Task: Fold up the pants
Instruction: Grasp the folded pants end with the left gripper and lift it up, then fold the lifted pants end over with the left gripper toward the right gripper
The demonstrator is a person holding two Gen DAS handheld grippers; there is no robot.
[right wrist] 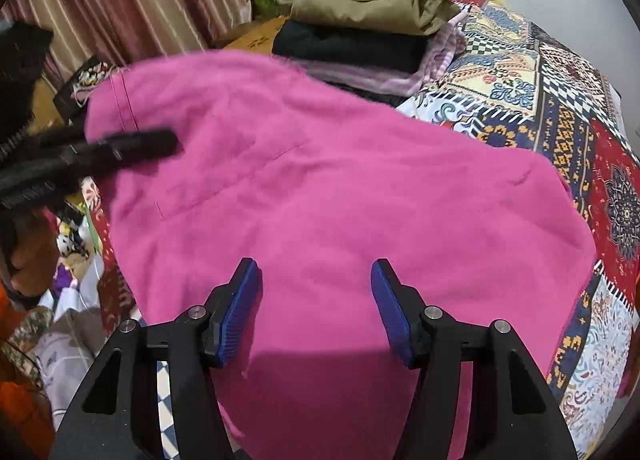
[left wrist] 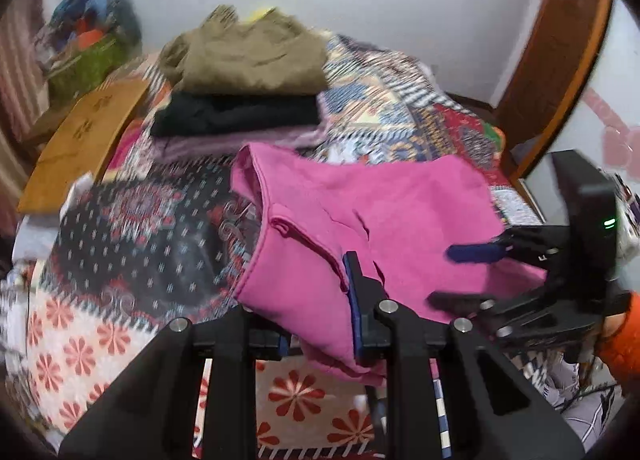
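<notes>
Pink pants lie folded on the patterned bedspread; they fill the right wrist view. My left gripper is shut on the pants' near edge; only its right finger shows, the left one is under the cloth. It appears blurred at the left of the right wrist view. My right gripper is open just above the pants and holds nothing. It also shows at the right of the left wrist view.
A stack of folded clothes, olive pants on a black garment, sits farther back on the bed. A wooden board lies at the bed's left. A bag of clothes stands by the wall.
</notes>
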